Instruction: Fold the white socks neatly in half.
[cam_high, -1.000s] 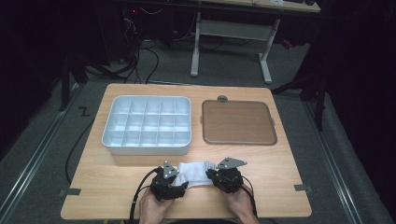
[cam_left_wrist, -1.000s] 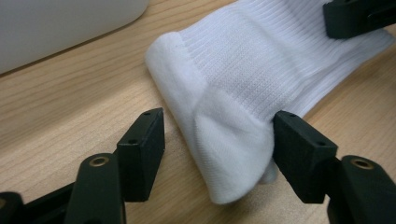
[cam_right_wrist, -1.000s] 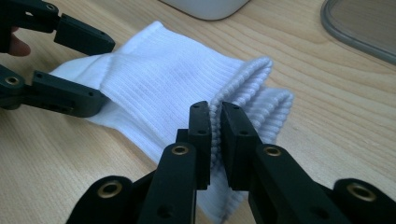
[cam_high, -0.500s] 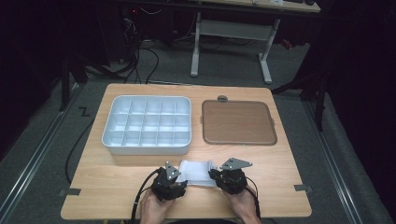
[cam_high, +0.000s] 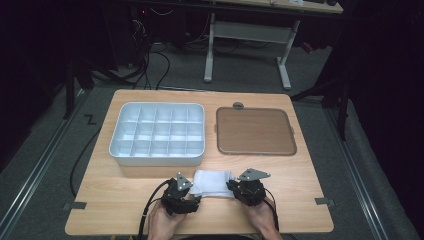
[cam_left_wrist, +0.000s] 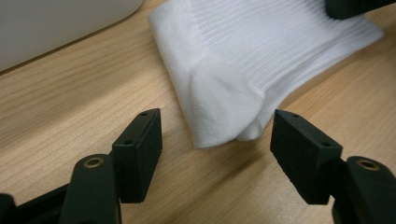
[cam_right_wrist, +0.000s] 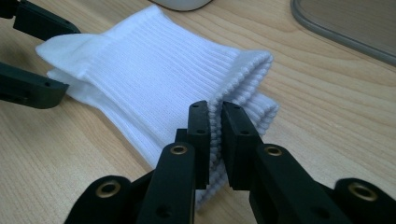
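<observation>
A folded white ribbed sock (cam_high: 214, 183) lies on the wooden table (cam_high: 125, 190) near its front edge, between my two grippers. My left gripper (cam_high: 194, 194) (cam_left_wrist: 217, 126) is open. Its jaws have just been opening, and the sock's (cam_left_wrist: 243, 46) folded toe end lies between them, untouched by either pad. My right gripper (cam_high: 231, 186) (cam_right_wrist: 215, 109) is shut on the sock's (cam_right_wrist: 154, 70) ribbed cuff edge. The right gripper view also shows the left gripper (cam_right_wrist: 70, 60) at the sock's far end.
A white tray with several compartments (cam_high: 155, 161) stands behind the sock at the left. A brown flat mat with a grey rim (cam_high: 255, 131) lies at the back right. A person's hands hold both grippers at the table's front edge.
The right gripper has edged slightly to the right with the cuff in it. The left hand has stayed where it was.
</observation>
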